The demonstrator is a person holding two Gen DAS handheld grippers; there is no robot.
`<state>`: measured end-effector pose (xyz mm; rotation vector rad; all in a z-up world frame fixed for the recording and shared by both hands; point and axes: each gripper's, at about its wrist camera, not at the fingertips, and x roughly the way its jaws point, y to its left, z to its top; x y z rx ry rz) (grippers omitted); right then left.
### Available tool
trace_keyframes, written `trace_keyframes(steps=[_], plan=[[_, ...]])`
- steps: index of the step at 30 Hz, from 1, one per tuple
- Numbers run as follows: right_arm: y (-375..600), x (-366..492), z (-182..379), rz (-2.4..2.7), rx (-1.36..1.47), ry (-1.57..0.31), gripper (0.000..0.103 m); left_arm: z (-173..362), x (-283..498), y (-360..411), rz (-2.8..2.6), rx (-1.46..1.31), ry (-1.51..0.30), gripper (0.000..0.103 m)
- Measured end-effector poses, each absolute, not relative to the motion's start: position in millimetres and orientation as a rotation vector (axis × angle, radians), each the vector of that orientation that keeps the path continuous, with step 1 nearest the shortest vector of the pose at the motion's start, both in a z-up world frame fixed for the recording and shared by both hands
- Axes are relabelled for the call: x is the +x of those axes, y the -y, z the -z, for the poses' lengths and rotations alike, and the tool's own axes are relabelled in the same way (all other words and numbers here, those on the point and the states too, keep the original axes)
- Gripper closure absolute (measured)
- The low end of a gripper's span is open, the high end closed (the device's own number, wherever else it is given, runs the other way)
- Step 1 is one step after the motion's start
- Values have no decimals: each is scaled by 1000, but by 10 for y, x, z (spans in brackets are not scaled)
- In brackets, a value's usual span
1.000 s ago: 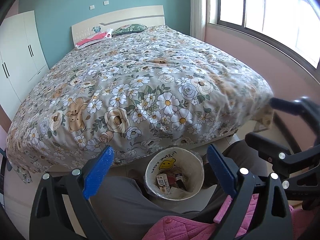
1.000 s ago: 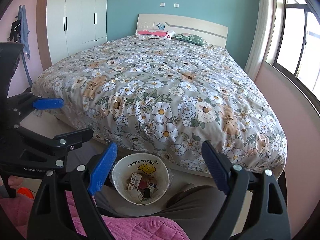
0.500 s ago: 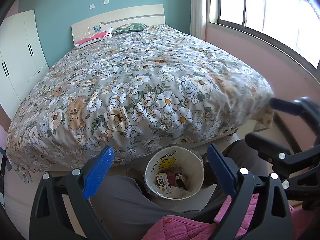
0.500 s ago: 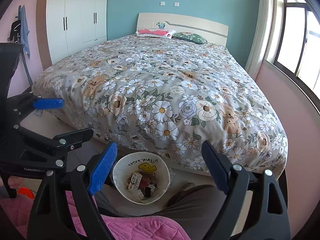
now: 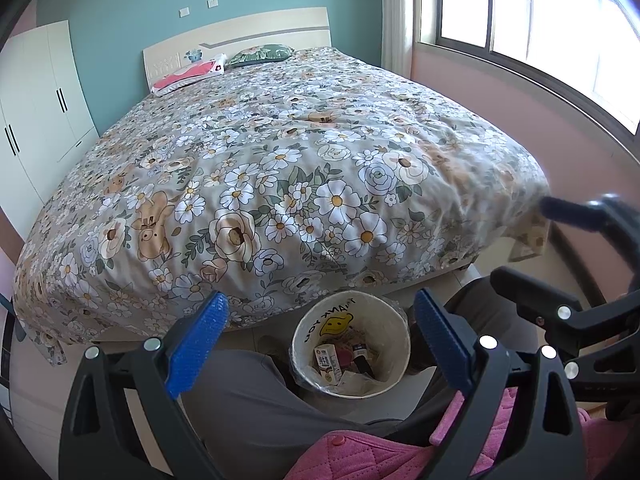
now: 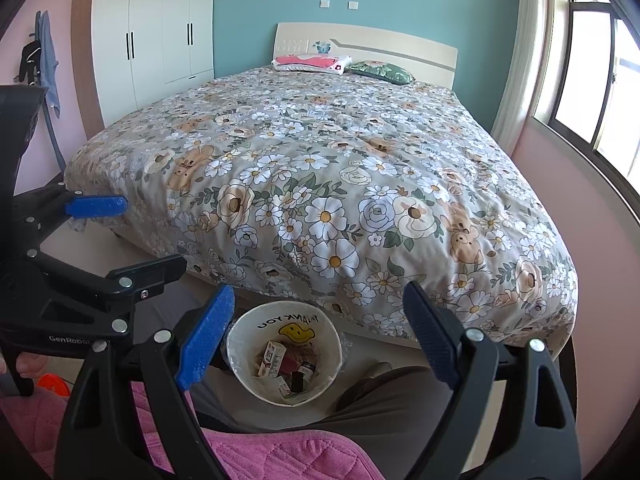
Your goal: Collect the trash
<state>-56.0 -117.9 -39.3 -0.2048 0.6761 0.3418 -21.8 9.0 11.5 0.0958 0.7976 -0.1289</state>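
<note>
A white bin (image 5: 386,322) with a yellow smiley and "THANK YOU" printed on its inner wall stands on the floor at the foot of the bed, between a person's grey-trousered legs. Inside lie a small carton (image 5: 326,360), a dark bottle (image 5: 360,356) and other scraps. My left gripper (image 5: 320,300) hangs open above the bin, its blue pads wide apart and empty. In the right wrist view the same bin (image 6: 256,330) and carton (image 6: 272,358) sit below my right gripper (image 6: 320,292), which is also open and empty. The left gripper (image 6: 152,236) shows at that view's left edge.
A large bed with a floral quilt (image 5: 280,168) fills the space beyond the bin. A white wardrobe (image 6: 160,32) stands at the left, a window (image 5: 540,20) and pink wall at the right. Pink quilted fabric (image 6: 260,452) covers the person's lap. Something small and orange (image 6: 50,384) lies low left.
</note>
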Motion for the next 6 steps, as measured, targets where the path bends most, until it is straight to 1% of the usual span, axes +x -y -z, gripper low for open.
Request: trace_keyframes(steps=[6], plan=[[1141, -568, 404, -348, -220, -682, 18, -121, -221, -96, 138, 93, -795, 8]])
